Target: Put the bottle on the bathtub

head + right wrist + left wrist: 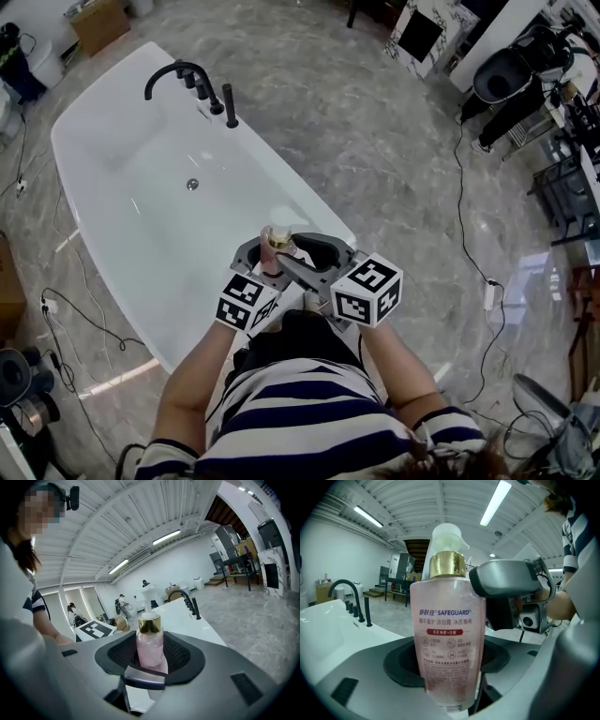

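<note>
A clear pink pump bottle [447, 639] with a gold collar and white pump, labelled "SAFEGUARD" beside Chinese characters, is clamped upright in the left hand-held gripper [447, 667] over the near right rim of a white freestanding bathtub [141, 187]. The right hand-held gripper [150, 658] has its jaws apart around the bottle's upper body. A black curved faucet [178, 75] stands on the far rim. Black cables [75, 319] trail over the grey marble floor [356, 141].

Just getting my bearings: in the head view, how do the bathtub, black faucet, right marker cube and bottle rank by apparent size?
1. bathtub
2. right marker cube or black faucet: unsure, since the cube sits much nearer the camera
3. bottle, partly hidden
</note>
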`<state>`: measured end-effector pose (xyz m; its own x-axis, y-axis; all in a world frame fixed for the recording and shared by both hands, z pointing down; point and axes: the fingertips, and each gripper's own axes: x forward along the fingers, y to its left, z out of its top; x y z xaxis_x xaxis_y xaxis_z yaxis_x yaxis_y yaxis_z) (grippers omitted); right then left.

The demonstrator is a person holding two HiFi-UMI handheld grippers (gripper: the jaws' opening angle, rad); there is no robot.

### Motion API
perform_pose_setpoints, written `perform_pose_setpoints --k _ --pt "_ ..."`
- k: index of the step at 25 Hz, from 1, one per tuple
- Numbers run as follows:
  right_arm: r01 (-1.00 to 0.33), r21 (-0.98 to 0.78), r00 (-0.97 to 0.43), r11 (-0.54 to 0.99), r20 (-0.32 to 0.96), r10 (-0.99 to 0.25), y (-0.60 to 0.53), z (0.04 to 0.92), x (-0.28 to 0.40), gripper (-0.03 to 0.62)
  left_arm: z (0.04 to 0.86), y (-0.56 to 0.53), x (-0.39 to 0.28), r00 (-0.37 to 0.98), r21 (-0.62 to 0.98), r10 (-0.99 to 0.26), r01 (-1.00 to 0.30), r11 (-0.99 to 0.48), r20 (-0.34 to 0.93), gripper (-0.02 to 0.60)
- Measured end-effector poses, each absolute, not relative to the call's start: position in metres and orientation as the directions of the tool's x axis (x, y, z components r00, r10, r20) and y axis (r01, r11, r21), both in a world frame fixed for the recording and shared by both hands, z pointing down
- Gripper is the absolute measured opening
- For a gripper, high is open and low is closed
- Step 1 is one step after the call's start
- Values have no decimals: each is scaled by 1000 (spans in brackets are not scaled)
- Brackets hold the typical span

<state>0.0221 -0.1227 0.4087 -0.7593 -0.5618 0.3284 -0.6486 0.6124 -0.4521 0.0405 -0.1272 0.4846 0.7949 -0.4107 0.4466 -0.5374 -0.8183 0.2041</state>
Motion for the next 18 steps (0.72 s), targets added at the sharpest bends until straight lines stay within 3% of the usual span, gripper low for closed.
perform_pose_setpoints --k 18 --pt "-582 -451 -811 677 390 -437 -272 462 66 192 538 -283 82 685 174 -530 -679 -714 500 311"
